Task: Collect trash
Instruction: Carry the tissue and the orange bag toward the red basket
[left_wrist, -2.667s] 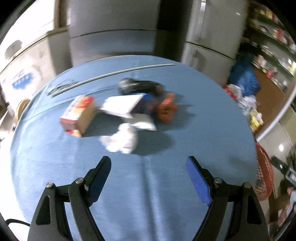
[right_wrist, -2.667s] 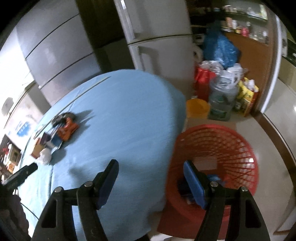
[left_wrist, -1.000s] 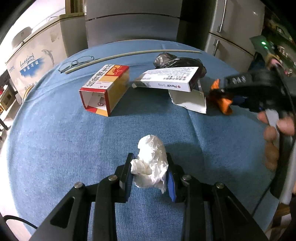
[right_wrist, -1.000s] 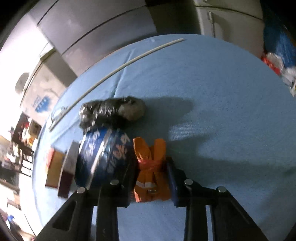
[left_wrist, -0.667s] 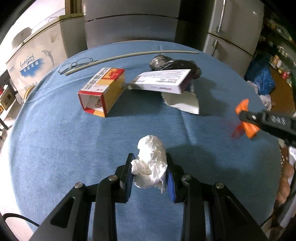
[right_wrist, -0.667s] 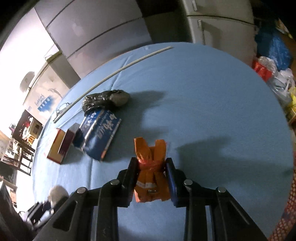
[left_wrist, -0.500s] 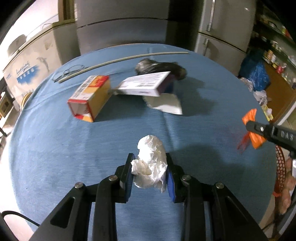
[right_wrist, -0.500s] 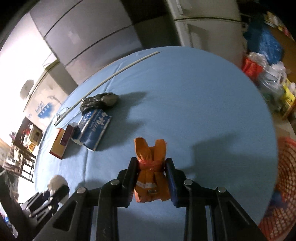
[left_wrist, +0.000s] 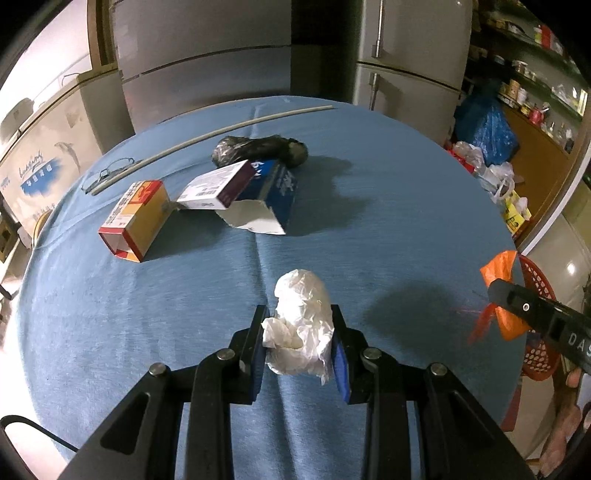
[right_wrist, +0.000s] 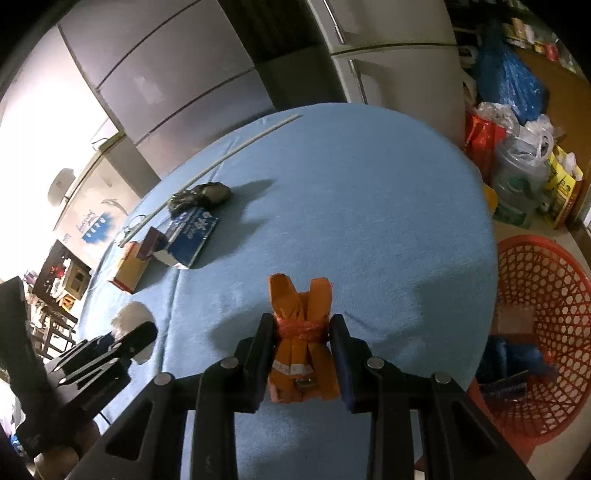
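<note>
Both grippers have lifted off the table (left_wrist: 406, 192); left fingers (left_wrist: 258, 343) pinch tissue (left_wrist: 301, 325); right fingers (right_wrist: 338, 350) pinch orange wrapper (right_wrist: 301, 343)

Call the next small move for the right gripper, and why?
Probably carry it on over the red mesh basket and release: the right gripper is shut on the folded orange plastic wrapper, and the basket sits just past the blue tablecloth's edge.

The left gripper (left_wrist: 298, 341) is pinching its load, angled downward. The right gripper (right_wrist: 302, 356) is clamping likewise, also tilted down.
</note>
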